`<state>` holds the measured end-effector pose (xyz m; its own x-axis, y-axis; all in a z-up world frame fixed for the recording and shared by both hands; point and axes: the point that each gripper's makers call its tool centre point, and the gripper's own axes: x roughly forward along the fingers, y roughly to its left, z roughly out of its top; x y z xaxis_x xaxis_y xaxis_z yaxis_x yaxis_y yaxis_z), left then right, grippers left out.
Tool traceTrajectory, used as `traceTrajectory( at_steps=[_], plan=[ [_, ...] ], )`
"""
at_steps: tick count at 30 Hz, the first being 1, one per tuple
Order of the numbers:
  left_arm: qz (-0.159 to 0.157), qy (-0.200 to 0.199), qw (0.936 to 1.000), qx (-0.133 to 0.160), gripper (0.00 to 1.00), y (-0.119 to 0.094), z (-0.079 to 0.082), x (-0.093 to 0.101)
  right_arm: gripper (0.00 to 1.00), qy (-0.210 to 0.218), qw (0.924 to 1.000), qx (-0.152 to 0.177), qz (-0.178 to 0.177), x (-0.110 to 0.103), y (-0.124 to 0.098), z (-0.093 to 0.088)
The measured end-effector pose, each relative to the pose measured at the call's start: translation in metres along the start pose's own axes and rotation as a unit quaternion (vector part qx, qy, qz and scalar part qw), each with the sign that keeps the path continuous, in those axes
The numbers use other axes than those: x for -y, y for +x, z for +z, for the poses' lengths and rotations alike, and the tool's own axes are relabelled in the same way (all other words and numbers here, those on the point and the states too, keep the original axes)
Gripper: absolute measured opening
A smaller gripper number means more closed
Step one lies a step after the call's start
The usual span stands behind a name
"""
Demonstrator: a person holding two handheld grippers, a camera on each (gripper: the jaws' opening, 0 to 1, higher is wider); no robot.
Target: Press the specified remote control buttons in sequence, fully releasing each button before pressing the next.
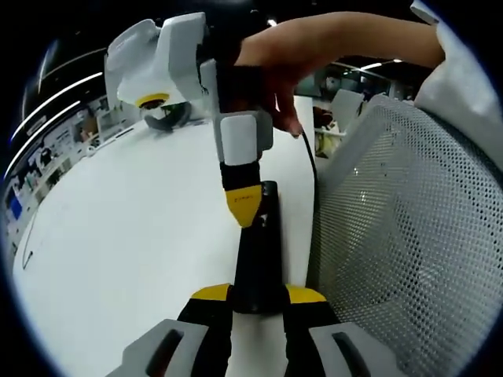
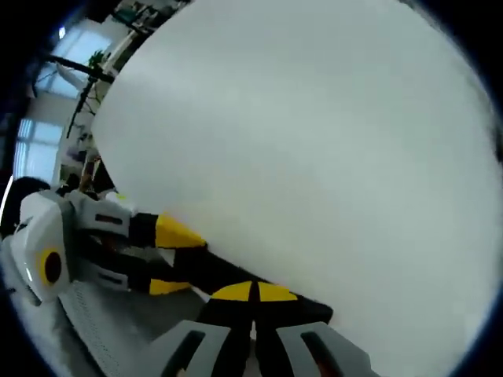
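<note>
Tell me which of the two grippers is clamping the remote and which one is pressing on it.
The left gripper clamps the black remote by its near end, one yellow-tipped finger on each side. The right gripper, held by a hand, comes down with fingers together onto its top face.

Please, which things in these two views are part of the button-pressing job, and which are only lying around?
Belong to the job:
- long black remote control on the white table
- left gripper, jaws clamping the remote's near end
- right gripper, yellow tip down on the remote

Just lying about:
- white mesh chair back
- black cable
- grey rounded object on the table's far side
</note>
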<state>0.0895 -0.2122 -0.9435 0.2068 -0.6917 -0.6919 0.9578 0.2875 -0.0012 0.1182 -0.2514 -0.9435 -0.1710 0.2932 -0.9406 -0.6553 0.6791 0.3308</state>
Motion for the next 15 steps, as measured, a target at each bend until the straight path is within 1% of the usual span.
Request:
traceTrajectory(
  at_steps=[1,3,4,6,7,11,13,14,15],
  plan=[
    [0.0,0.0,1.0,0.0,0.24,-0.0001,0.0,0.0001,0.0,-0.037,0.9993,0.002,-0.006,-0.0015,0.0001,0.0],
    [0.0,0.0,1.0,0.0,0.24,0.0002,-0.0001,-0.0002,0.0,-0.062,0.9981,0.0,-0.004,-0.0027,0.0,-0.0006],
    [0.0,0.0,1.0,0.0,0.24,0.0003,-0.0002,-0.0002,0.0,-0.051,0.9987,-0.001,0.001,-0.0023,-0.0001,-0.0006],
    [0.0,0.0,1.0,0.0,0.24,0.0003,0.0,-0.0001,0.0,-0.029,0.9992,-0.009,0.028,-0.0019,0.0002,-0.0007],
    [0.0,0.001,1.0,0.0,0.24,0.0002,0.0,0.0,0.0,-0.025,0.9987,-0.015,0.042,-0.0012,0.0002,-0.0004],
    [-0.001,0.001,1.0,0.0,0.24,-0.0002,-0.0004,0.0001,0.0,-0.039,0.9968,-0.025,0.066,-0.0016,0.0002,-0.0004],
    [-0.001,0.0,1.0,0.0,0.24,-0.0001,-0.0007,0.0,0.0,-0.028,0.9964,-0.026,0.075,-0.0017,0.0004,-0.0004],
    [-0.002,0.0,1.0,0.0,0.24,-0.0002,-0.0009,-0.0001,0.0,-0.008,0.9964,-0.024,0.081,-0.0023,0.0002,-0.0003],
    [-0.002,-0.001,1.0,0.001,0.24,-0.0003,-0.0009,-0.0001,0.0,0.0,0.9964,-0.021,0.082,-0.0025,-0.0003,-0.0006]
  ],
)
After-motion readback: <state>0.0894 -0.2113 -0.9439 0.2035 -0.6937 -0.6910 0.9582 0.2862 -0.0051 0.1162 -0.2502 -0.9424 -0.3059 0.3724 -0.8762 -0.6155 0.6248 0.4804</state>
